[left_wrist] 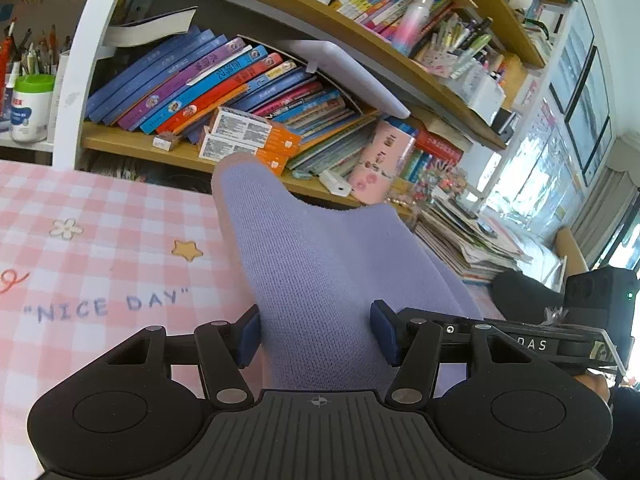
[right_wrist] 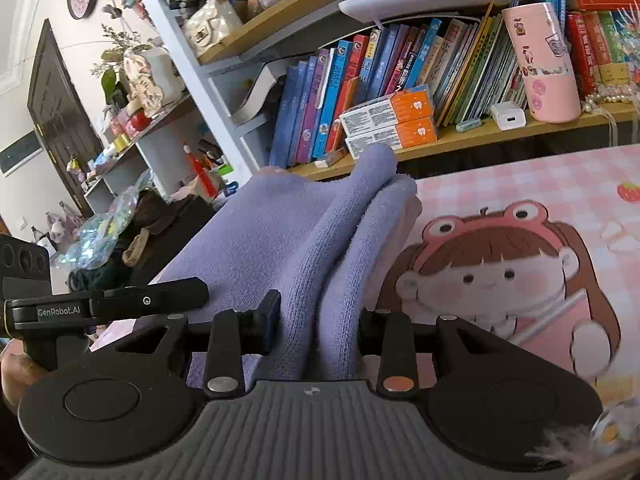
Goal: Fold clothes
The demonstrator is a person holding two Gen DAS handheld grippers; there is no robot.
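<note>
Left gripper (left_wrist: pixel 316 338): blue pads (left_wrist: pixel 249 336) set fairly wide, a broad band of the lilac knitted garment (left_wrist: pixel 320 264) running between them. Cloth fills the gap and appears to press against both pads, so it reads as held.

Right gripper (right_wrist: pixel 316 330): jaws narrower, closed on two bunched folds of the same garment (right_wrist: pixel 316 248); the folds rise from the jaws and drape forward.

Garment is lifted between the two grippers, above the pink checked table cover (left_wrist: pixel 100 248). In the right wrist view its far end hangs over the cover's edge, near a printed cartoon girl in a frog hat (right_wrist: pixel 496 272).

Behind the table: wooden bookshelf (left_wrist: pixel 132 146) with slanted books (left_wrist: pixel 192 80), two orange-and-white boxes (right_wrist: pixel 396 122) and a pink tumbler (right_wrist: pixel 548 64).
</note>
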